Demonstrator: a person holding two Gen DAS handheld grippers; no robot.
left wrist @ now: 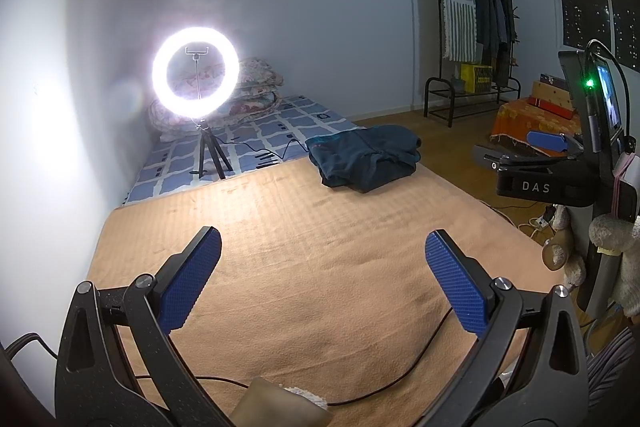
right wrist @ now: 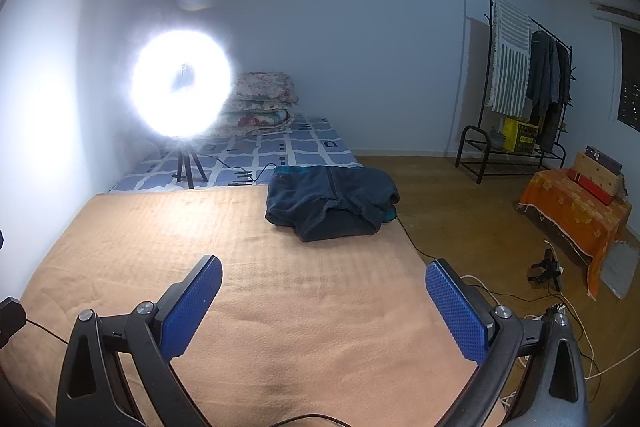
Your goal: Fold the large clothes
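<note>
A peach blanket (right wrist: 240, 267) covers the mattress; the folded dark navy garment (right wrist: 332, 203) lies at its far right corner, a thin black cable (left wrist: 400, 367) trailing across its near edge.

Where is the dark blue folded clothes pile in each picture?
Left wrist: the pile lies right of centre, at the far edge of the tan blanket.
Right wrist: the pile lies near centre, at the blanket's far right corner.
Shared landmark: the ring light glows to the pile's left in both.
</note>
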